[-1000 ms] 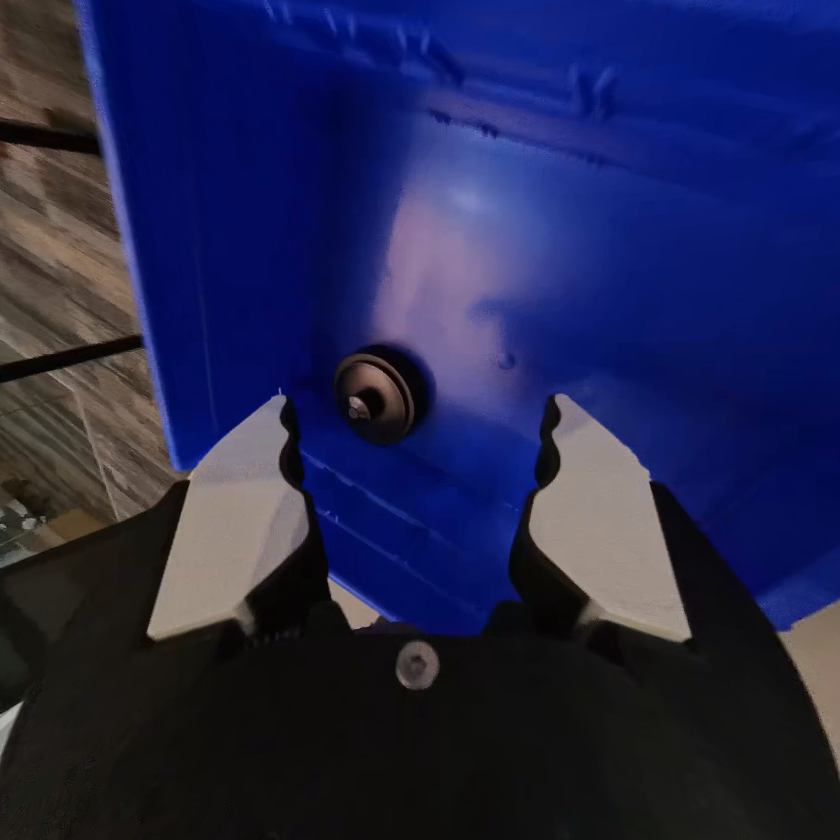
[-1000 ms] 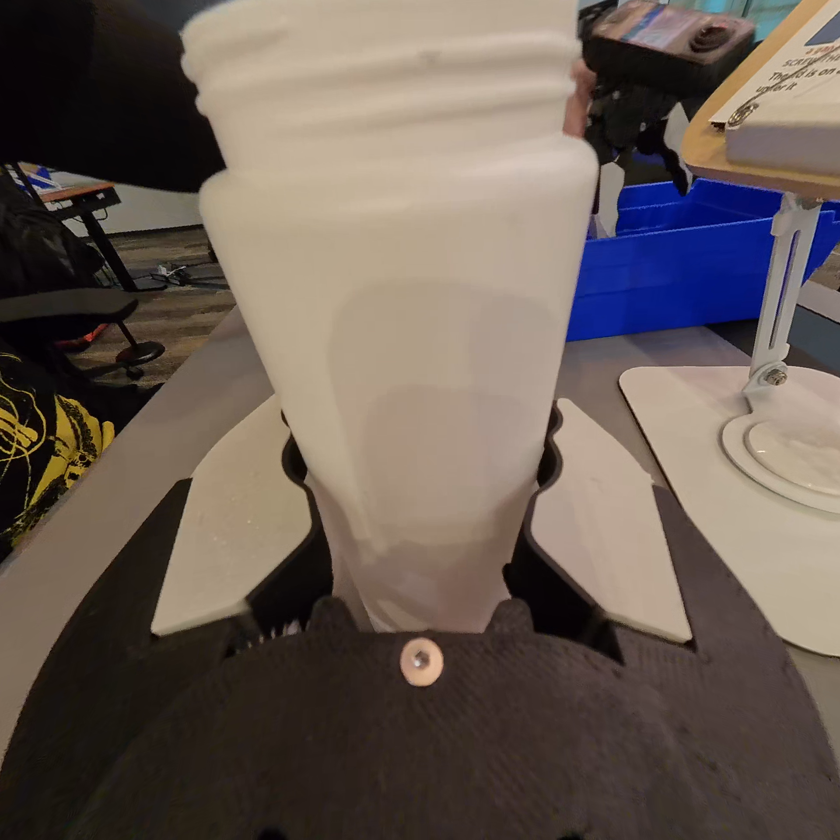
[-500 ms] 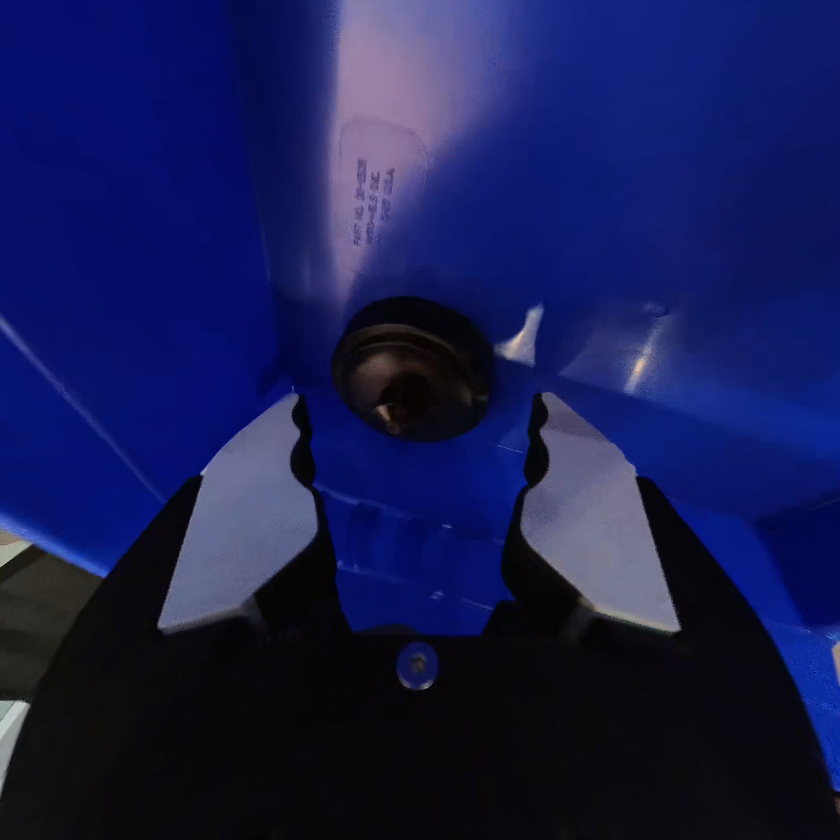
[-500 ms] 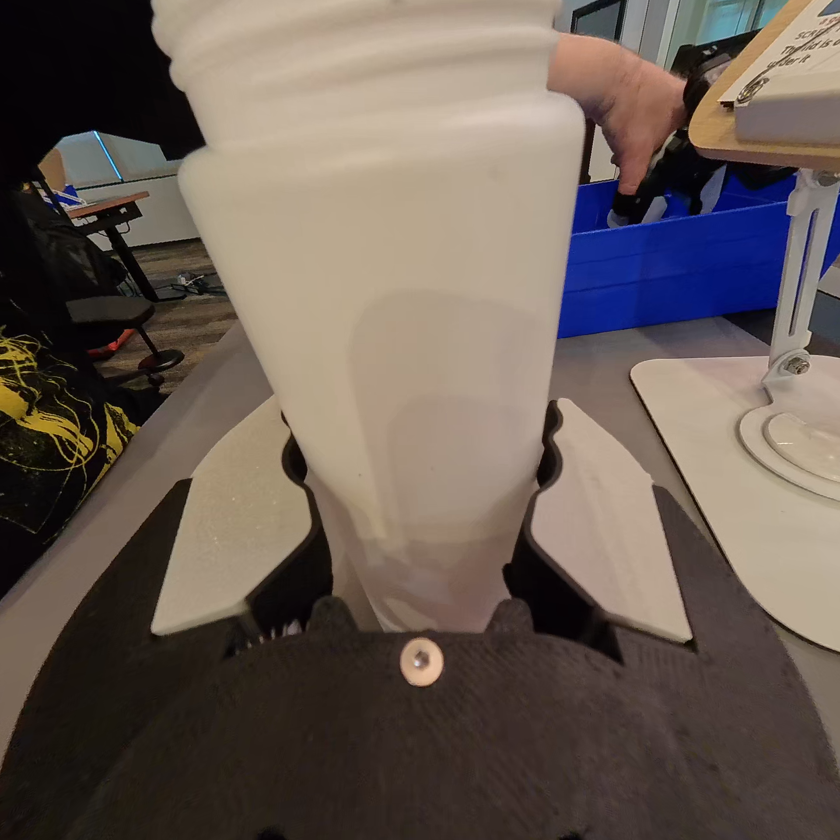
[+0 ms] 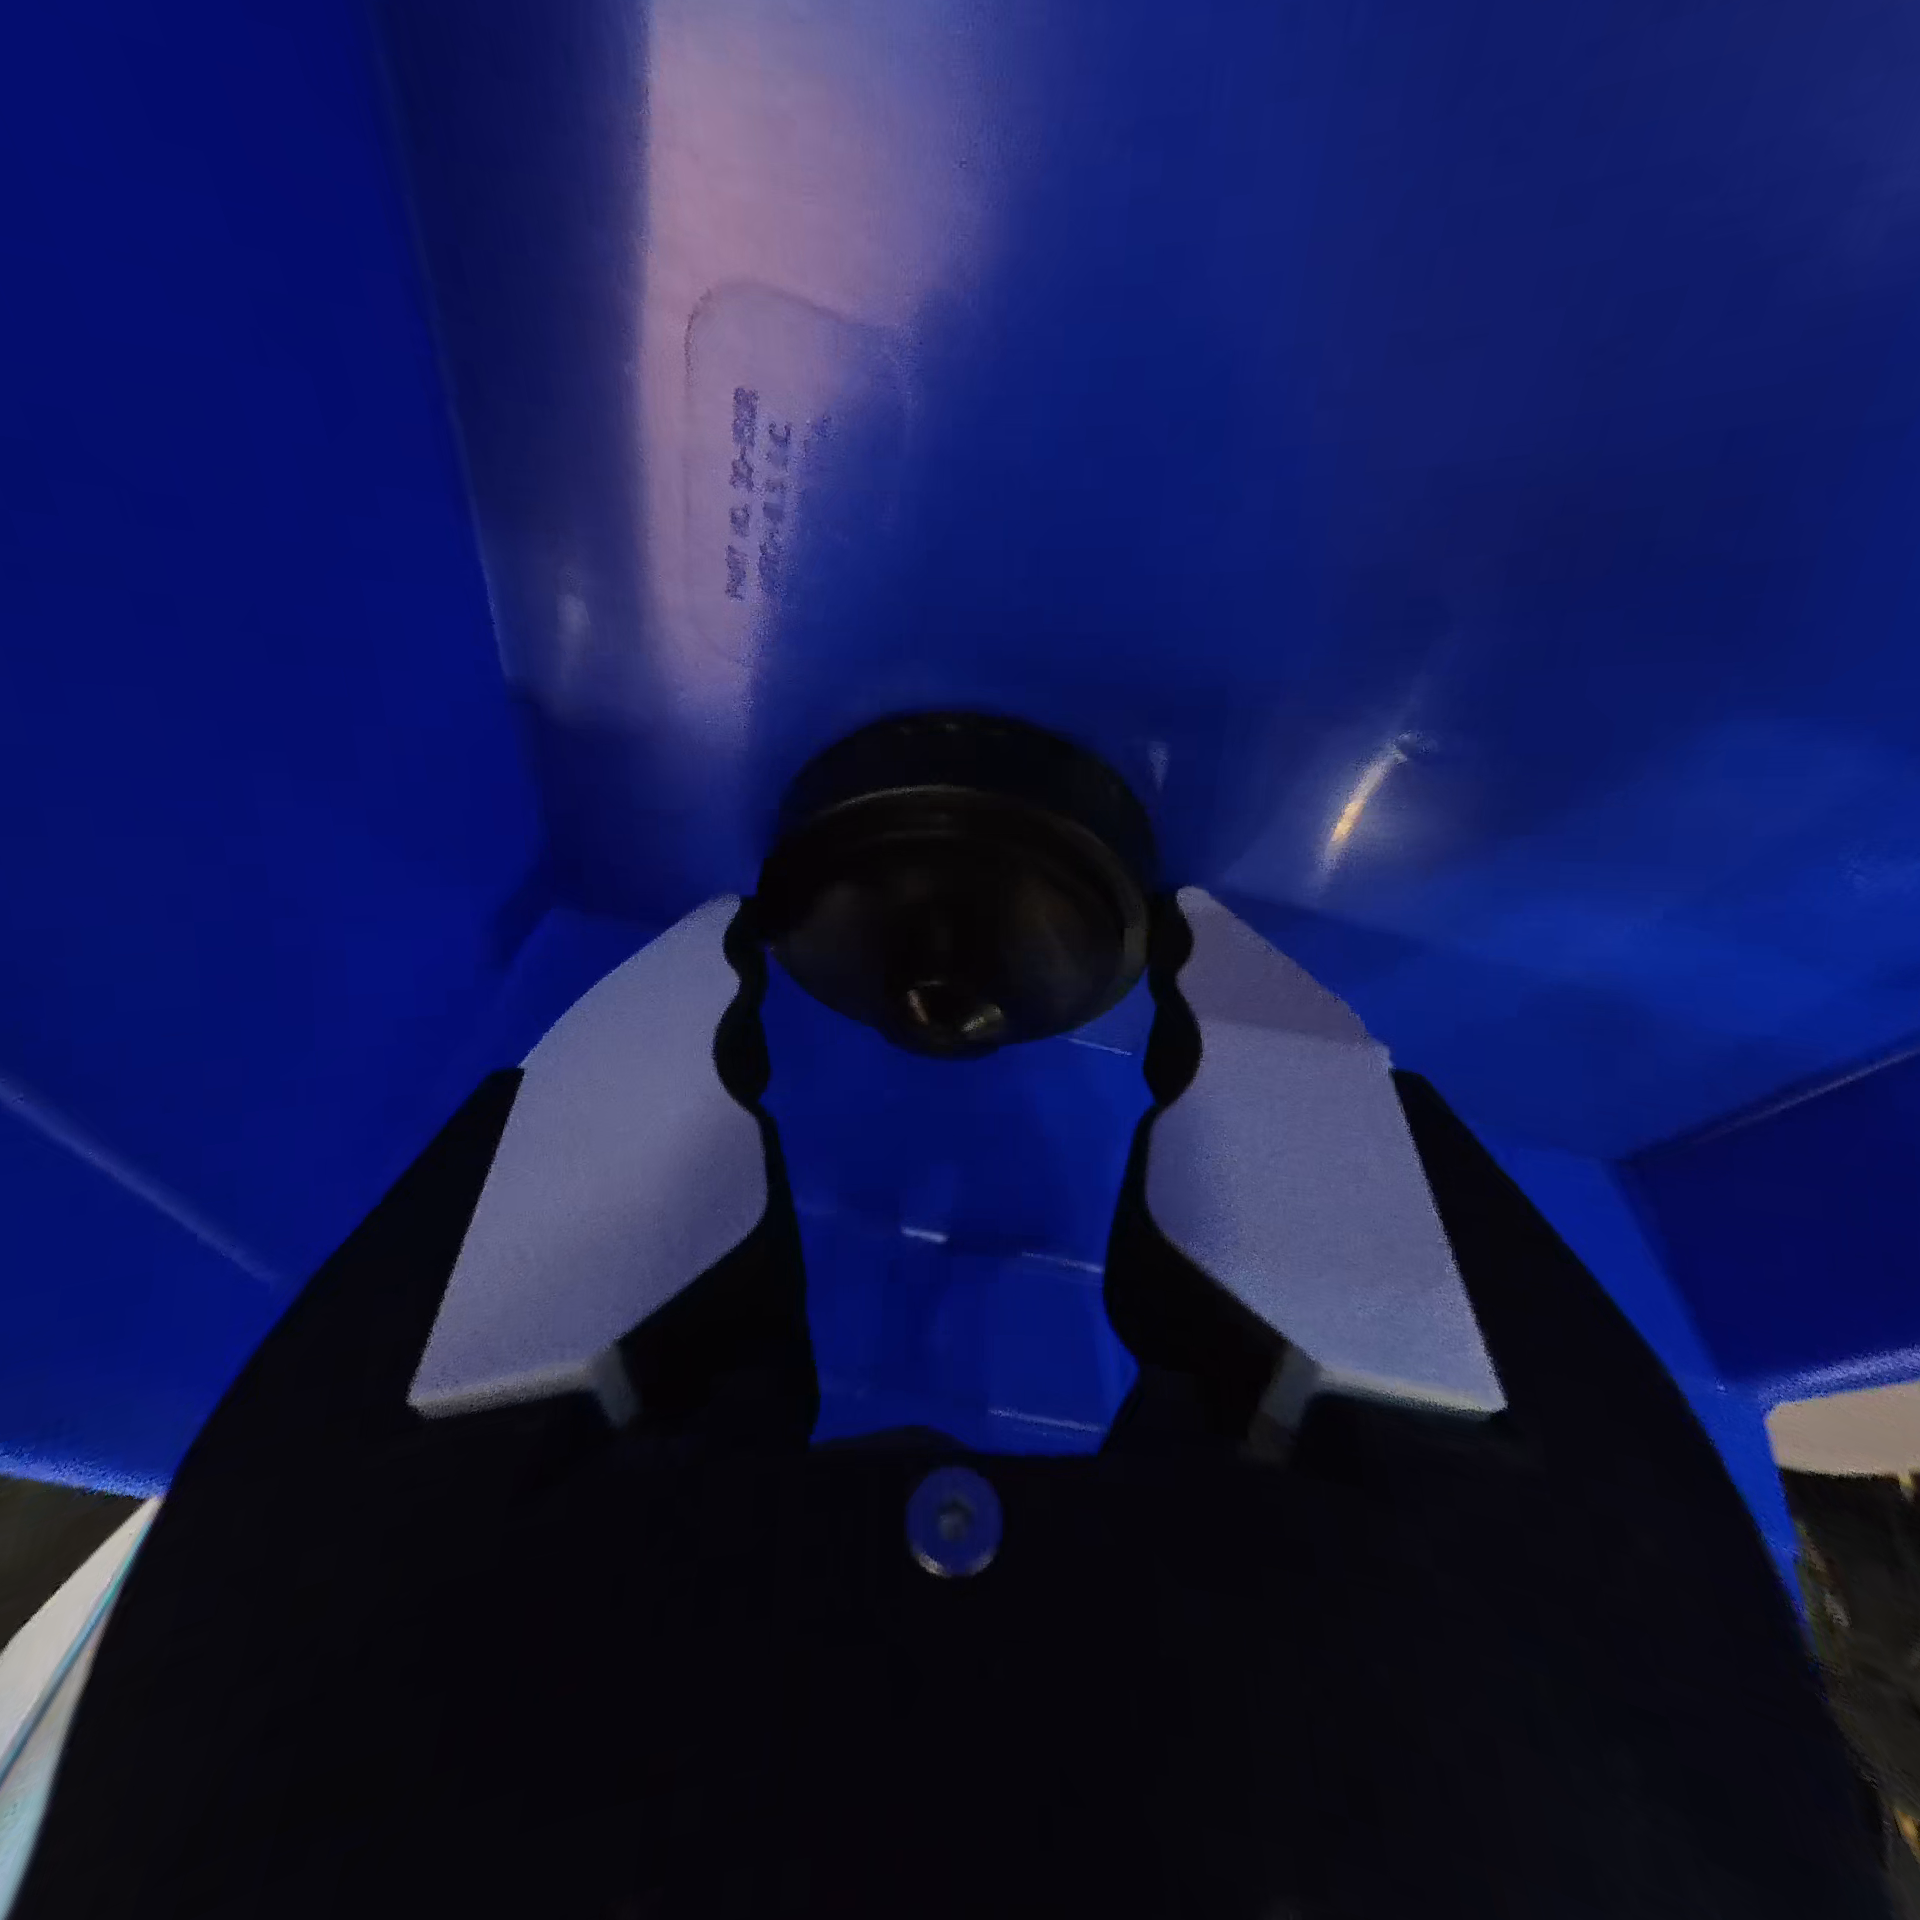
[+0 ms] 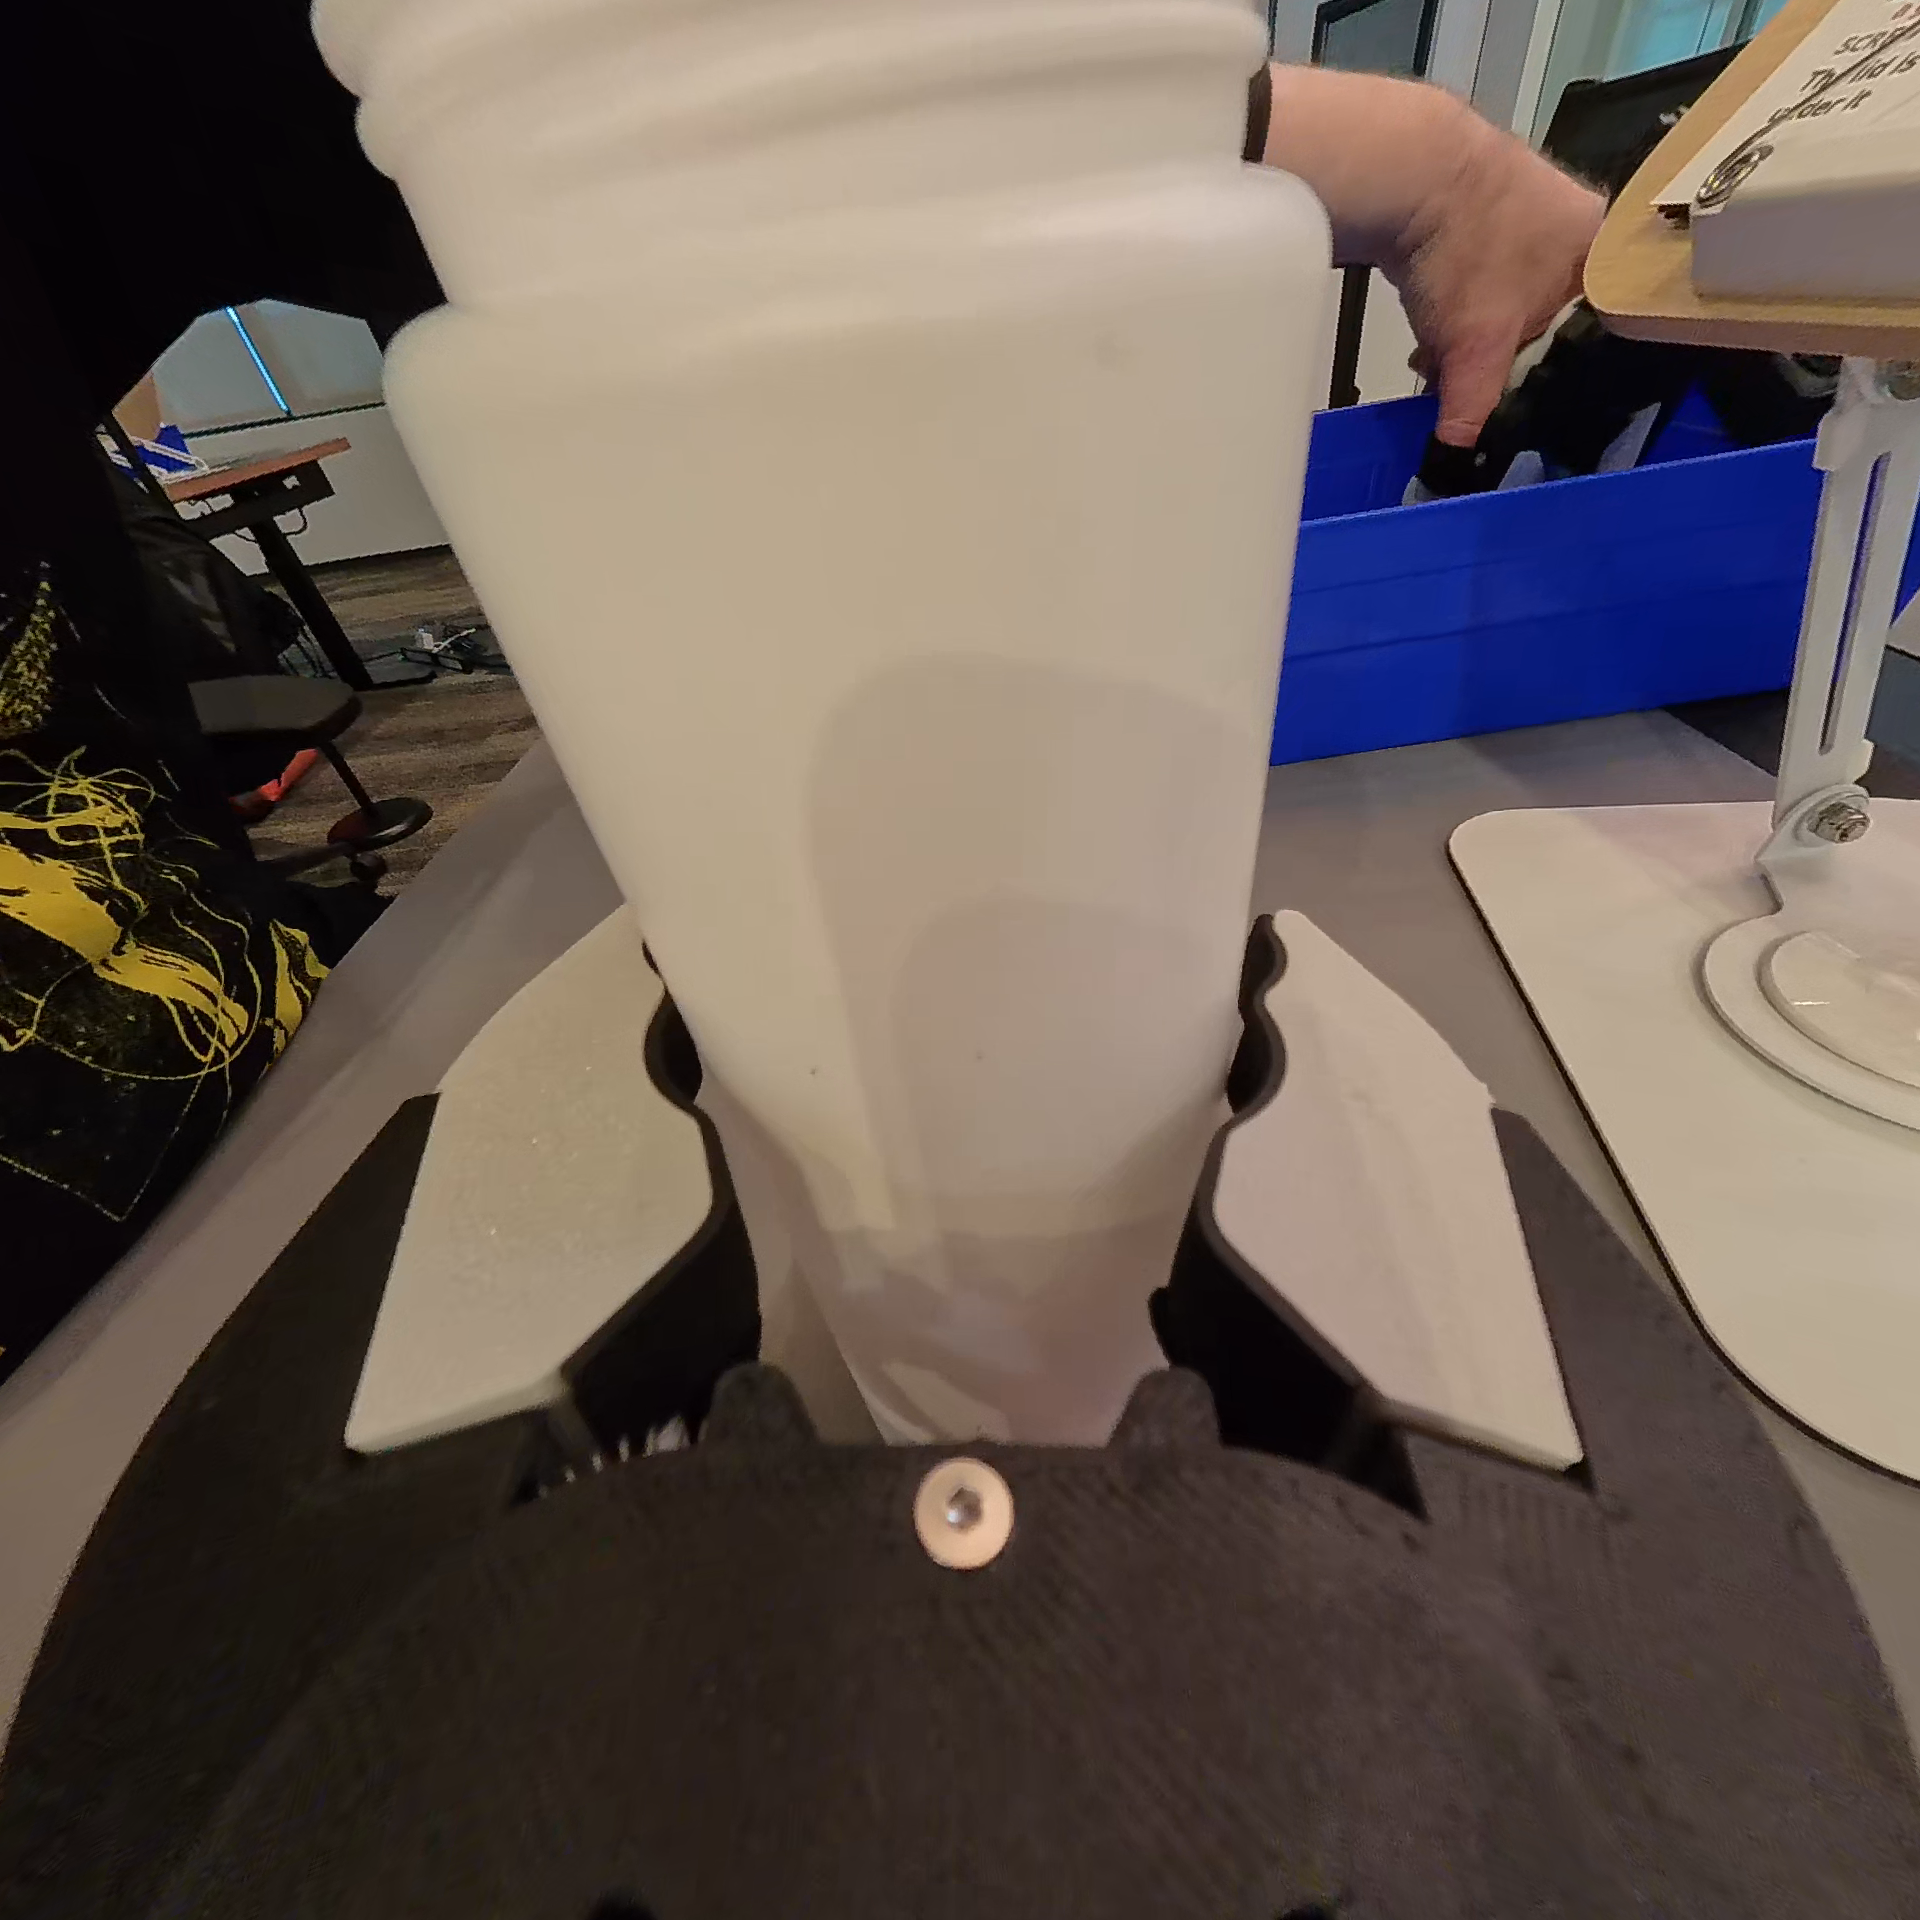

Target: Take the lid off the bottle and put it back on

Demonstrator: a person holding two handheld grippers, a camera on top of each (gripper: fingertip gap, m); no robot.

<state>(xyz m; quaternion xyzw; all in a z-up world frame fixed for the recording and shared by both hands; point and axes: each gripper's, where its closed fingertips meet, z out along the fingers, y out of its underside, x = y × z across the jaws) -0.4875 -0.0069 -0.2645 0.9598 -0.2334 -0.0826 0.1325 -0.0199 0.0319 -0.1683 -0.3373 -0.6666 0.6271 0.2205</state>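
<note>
Glossy blue plastic bin [image 5: 1351, 416], matt translucent white plastic bottle [image 6: 852, 623]

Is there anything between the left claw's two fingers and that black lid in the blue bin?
Nothing: in the left wrist view, the claw fingertips flank the lid directly.

Small embossed lettering runs in two short lines inside a rounded moulded panel [image 5: 774, 488] on the inner floor of the blue bin [image 5: 1455, 416], seen from the left wrist view just beyond the dark lid [image 5: 951, 914]; the characters are faint and partly blurred. At the far right of the right wrist view, a white printed sheet [image 6: 1839, 52] with dark lettering lies on a tilted wooden board [image 6: 1662, 260] held up by a white stand [image 6: 1839, 582], only its lower corner inside the frame. No writing shows on the white bottle [image 6: 852, 623].
</note>
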